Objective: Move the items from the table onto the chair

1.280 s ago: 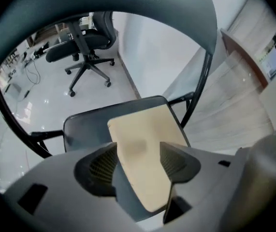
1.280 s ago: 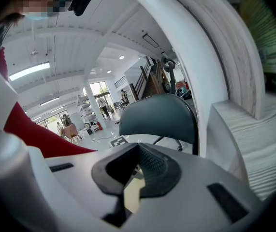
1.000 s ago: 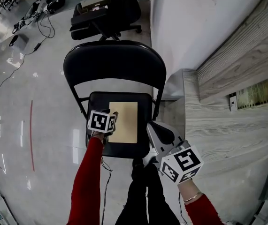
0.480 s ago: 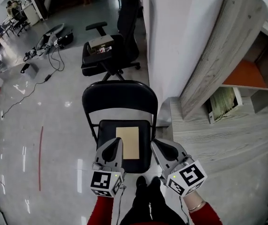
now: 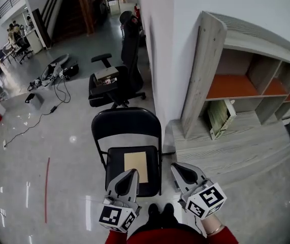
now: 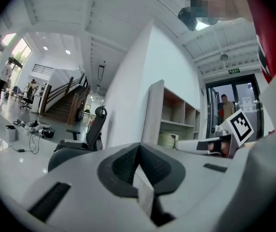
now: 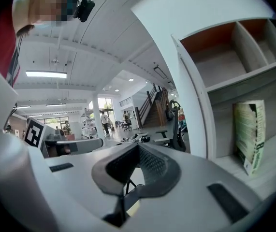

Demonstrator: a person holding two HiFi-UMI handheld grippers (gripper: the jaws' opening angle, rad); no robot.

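A flat tan sheet [image 5: 136, 166] lies on the seat of the black folding chair [image 5: 127, 123]. My left gripper [image 5: 132, 172] hovers over the seat's front left corner, shut and empty, clear of the sheet. My right gripper [image 5: 177, 167] is just off the seat's right edge, also shut with nothing in it. In the left gripper view the left gripper [image 6: 138, 148] has its jaws pressed together, and the right gripper's marker cube [image 6: 239, 124] shows beside it. In the right gripper view the right gripper [image 7: 138, 149] is likewise closed.
To the right is a grey wooden table [image 5: 226, 151] carrying a shelf unit [image 5: 246, 80]; a green booklet [image 5: 219, 117] leans inside it. A white wall [image 5: 160, 60] stands behind the chair. A black office chair [image 5: 115, 80] and cables [image 5: 48, 78] lie farther back.
My left gripper has left the tan sheet on the seat, drawn back toward me and closed. The head view has tilted up, bringing the shelf unit and the room behind into sight.
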